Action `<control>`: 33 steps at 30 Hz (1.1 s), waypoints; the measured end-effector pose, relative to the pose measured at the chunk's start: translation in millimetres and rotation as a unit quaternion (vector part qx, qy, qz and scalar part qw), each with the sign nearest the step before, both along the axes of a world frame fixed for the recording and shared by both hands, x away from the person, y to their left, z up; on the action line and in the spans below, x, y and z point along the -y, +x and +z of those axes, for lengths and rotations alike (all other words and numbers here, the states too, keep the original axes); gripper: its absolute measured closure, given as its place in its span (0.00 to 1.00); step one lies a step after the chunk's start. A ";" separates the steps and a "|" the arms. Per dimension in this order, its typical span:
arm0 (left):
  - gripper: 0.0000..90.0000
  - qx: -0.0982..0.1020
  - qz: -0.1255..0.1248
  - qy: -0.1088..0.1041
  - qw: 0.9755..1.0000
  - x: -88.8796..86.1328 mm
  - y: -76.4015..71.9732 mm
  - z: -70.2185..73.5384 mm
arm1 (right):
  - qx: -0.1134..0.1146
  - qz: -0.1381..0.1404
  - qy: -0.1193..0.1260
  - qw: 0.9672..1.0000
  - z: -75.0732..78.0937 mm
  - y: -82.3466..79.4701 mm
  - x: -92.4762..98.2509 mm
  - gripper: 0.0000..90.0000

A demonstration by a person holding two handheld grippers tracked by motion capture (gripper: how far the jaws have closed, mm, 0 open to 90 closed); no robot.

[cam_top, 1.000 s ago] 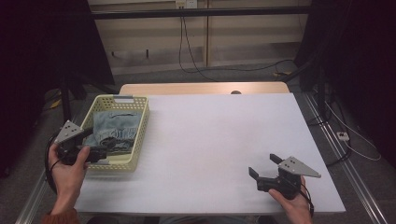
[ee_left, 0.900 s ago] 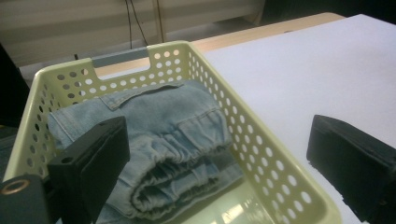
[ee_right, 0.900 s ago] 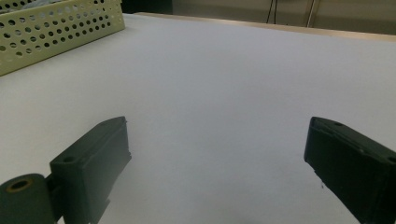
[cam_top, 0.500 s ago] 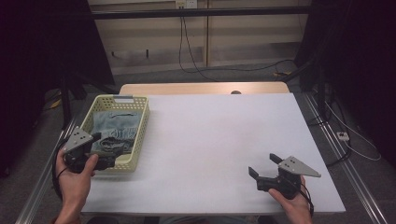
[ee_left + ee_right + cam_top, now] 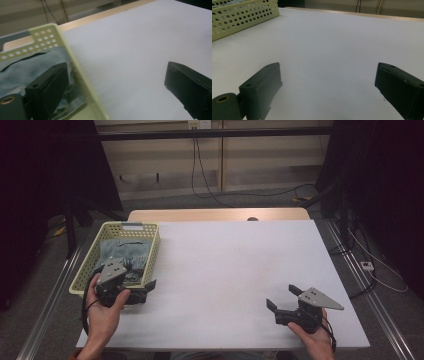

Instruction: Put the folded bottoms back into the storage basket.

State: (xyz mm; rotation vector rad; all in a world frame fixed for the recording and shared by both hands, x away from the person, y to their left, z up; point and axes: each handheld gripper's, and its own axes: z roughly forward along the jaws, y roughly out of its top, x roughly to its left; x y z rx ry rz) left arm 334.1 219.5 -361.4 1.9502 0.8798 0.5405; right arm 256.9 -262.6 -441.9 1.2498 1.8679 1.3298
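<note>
High view first: the right hand-held gripper sits at about five o'clock on the bench, its black blocky jaws spread wide and empty over the smooth white matte top. At about eight o'clock the left hand-held gripper, capped by a grey three-cornered plate, hangs at the near right corner of the basket, jaws released and straddling its wall. That basket is pale yellow plastic, rectangular, pierced with round holes. Inside lies folded blue denim cloth, faded and soft. Beyond, a wooden edge borders the bench.
</note>
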 end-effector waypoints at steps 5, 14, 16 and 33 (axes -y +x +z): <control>0.06 0.000 -0.028 0.015 0.999 24.7 -1.0 -2.4 | 0.000 0.000 0.000 1.000 0.1 0.0 0.0 0.08; 0.06 -0.013 -0.072 0.015 0.997 55.7 0.8 -7.7 | 0.001 0.002 0.002 1.000 0.1 0.1 0.4 0.08; 0.06 -0.012 -0.073 0.014 0.997 60.1 0.8 -9.1 | -0.001 0.002 0.002 1.000 0.1 0.0 0.2 0.08; 0.06 -0.050 -0.087 -0.015 0.995 71.1 -5.9 -58.3 | -0.003 0.004 0.004 1.000 0.0 0.0 0.1 0.08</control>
